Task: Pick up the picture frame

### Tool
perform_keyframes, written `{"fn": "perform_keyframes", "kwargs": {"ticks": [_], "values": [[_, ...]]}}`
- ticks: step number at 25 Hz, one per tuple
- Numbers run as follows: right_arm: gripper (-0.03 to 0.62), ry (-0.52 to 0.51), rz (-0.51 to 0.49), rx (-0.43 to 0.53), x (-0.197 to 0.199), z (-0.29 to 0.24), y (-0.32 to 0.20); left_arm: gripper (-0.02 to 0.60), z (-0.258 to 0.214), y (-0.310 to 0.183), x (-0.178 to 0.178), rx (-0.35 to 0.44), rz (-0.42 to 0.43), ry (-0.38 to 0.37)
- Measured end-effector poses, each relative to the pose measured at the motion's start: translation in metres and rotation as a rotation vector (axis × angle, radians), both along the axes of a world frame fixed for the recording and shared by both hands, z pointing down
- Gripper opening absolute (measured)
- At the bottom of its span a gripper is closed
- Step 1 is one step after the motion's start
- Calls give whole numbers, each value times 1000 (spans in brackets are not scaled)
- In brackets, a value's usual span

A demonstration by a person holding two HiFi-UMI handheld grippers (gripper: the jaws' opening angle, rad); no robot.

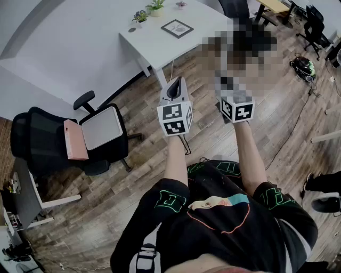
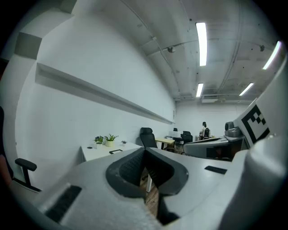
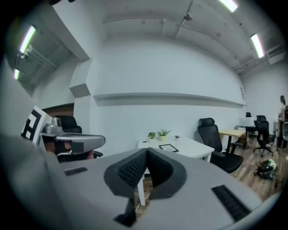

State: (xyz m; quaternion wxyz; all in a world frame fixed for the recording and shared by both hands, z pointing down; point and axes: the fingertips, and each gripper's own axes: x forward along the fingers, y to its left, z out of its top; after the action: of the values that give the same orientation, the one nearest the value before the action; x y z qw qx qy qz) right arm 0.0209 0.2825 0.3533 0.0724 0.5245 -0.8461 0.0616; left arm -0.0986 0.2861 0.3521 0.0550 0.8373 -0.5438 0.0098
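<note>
The picture frame [image 1: 177,28] is dark-edged and lies flat on a white table [image 1: 154,45] far ahead, next to two small potted plants [image 1: 141,16]. Both grippers are held side by side in the air over the wooden floor, well short of the table. My left gripper [image 1: 176,81] points at the table with its jaws shut and empty. My right gripper [image 1: 229,90] is beside it, its tips partly under a mosaic patch. In the left gripper view the frame [image 2: 115,152] lies beyond the closed tips [image 2: 145,150]. In the right gripper view the frame [image 3: 168,148] lies just past the shut tips [image 3: 147,152].
A black office chair [image 1: 101,130] with a pink flat object [image 1: 74,139] stands at the left. Another black chair [image 3: 211,130] sits right of the table. A cable [image 1: 290,133] runs over the wooden floor. A person [image 2: 204,130] stands far off among desks.
</note>
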Motion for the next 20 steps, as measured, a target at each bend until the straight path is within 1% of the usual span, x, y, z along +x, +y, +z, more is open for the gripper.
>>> {"fn": "perform_keyframes", "kwargs": {"ticks": [4, 8, 15, 20], "values": [[-2, -4, 6, 7, 4, -2, -1, 5, 4, -4, -2, -4, -23, 17], [3, -36, 40, 22, 14, -3, -3, 5, 9, -6, -2, -2, -42, 18], [3, -13, 55, 10, 26, -3, -4, 6, 5, -10, 2, 10, -48, 33], [3, -4, 41, 7, 22, -2, -3, 6, 4, -9, -3, 23, -72, 40]]}}
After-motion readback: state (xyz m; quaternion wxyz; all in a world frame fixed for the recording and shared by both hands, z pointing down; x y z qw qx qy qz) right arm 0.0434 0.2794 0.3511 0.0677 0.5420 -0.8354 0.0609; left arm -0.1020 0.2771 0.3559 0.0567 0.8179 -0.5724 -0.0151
